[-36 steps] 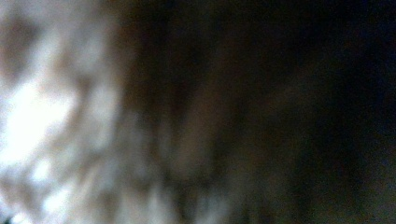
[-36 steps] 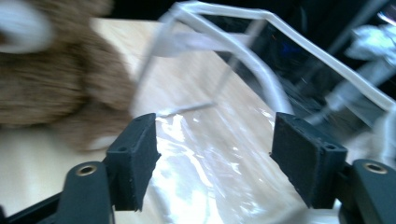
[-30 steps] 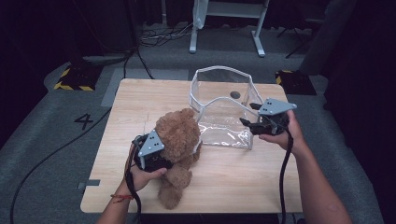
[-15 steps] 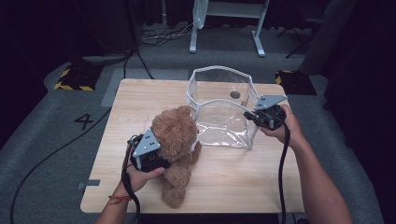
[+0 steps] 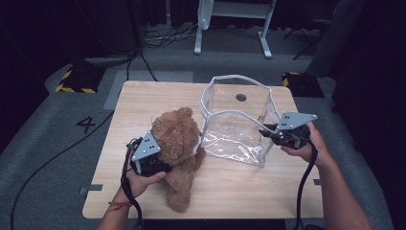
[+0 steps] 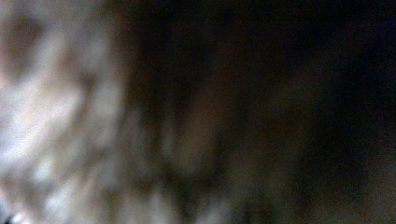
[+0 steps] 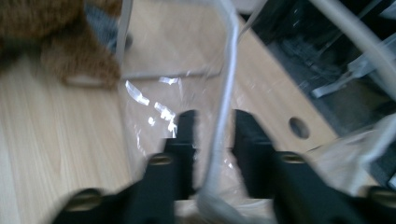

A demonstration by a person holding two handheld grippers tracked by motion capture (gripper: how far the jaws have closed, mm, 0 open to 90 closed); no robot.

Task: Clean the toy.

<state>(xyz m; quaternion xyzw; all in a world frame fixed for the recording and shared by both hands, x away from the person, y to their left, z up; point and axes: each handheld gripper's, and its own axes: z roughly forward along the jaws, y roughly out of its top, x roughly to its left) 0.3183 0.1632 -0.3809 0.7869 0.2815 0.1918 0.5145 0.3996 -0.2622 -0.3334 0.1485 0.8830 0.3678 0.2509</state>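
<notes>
The right tool [image 7: 212, 128] stands with its jaws a narrow way apart, and they have just been opening; the pale piped edge of the clear bag [image 5: 237, 122] runs up between them, and the pads look just clear of it rather than pressing. That bag stands open-mouthed on the worktop [image 5: 143, 103], directly ahead of this tool.

It should handle as very light, floppy film, slick and glary, apt to fold or slide out of a loose pinch. The corded rim is the stiffest part, so that seam, where the jaws sit now, seems the best place to grip; the flat wall would likely crumple.

The left tool [image 5: 152, 155] is buried in the flank of the teddy bear [image 5: 177, 139], which sits just beside the bag, on the side away from the right tool. Its own view is brown blur, so I cannot tell how its jaws stand. The bear should be soft, light and squashy; fur grips well, and the body offers more to hold than a limb.
</notes>
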